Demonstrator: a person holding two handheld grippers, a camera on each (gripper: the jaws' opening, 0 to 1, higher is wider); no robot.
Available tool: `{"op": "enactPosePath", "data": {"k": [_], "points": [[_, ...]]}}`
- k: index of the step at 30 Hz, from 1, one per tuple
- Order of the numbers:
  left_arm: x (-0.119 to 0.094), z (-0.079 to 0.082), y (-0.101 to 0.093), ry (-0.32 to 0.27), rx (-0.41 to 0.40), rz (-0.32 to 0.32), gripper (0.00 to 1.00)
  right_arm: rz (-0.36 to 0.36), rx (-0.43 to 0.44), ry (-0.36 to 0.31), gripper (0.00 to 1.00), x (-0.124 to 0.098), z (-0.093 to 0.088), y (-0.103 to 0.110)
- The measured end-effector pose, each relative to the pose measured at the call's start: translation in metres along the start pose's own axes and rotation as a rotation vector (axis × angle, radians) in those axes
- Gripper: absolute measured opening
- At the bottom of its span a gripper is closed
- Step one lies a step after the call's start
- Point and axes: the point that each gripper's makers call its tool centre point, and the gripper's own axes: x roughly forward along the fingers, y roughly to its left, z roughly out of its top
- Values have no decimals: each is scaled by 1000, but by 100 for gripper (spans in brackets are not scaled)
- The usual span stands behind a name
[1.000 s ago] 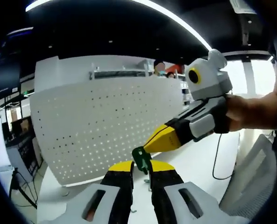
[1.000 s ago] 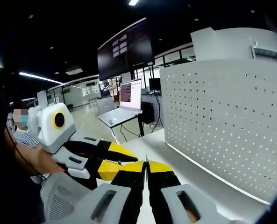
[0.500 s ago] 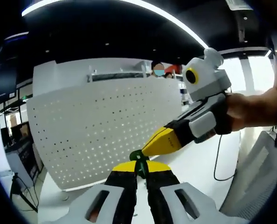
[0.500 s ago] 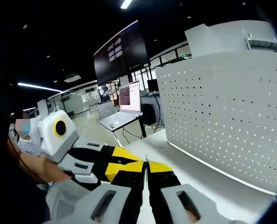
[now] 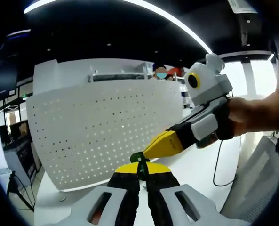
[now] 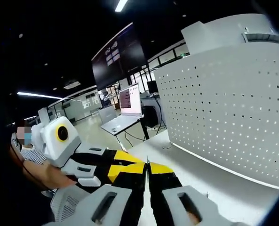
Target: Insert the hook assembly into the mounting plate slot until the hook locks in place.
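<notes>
**A:** What does the left gripper view show?

**B:** The left tool (image 5: 139, 173) rises from the bottom with its yellow-tipped jaws drawn close together, clamped on a small green hook (image 5: 138, 158) whose top pokes up between the tips. The right tool (image 5: 151, 149) comes in from the right, held in a person's hand (image 5: 252, 115), and its yellow tip sits just beside the hook. Whether it touches the hook cannot be told.

**A:** And where is the plate the hook goes into?

**B:** A large white perforated board (image 5: 106, 129) stands upright on a white tabletop (image 5: 195, 165) beyond both tools, its face covered with rows of small holes. The hook is in front of it and apart from it.

**A:** What about the right gripper view?

**B:** The right tool (image 6: 147, 170) has its jaws pressed together, with only a thin dark line between them; nothing can be made out in its grip. The left tool (image 6: 123, 162) reaches in from the left, its tip just beside the right tool's. The perforated board (image 6: 224, 113) stands at the right on the tabletop (image 6: 200, 174). Farther back, an open laptop (image 6: 123, 110) sits on a desk, and a dark screen (image 6: 120, 56) hangs above it.
</notes>
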Motion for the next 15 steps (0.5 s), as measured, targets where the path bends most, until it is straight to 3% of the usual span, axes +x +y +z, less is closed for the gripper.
{"op": "enactPosePath", "data": {"k": [15], "points": [[-2, 1, 2, -13, -33, 1, 3, 1, -25, -11, 5, 2, 2, 5]]}}
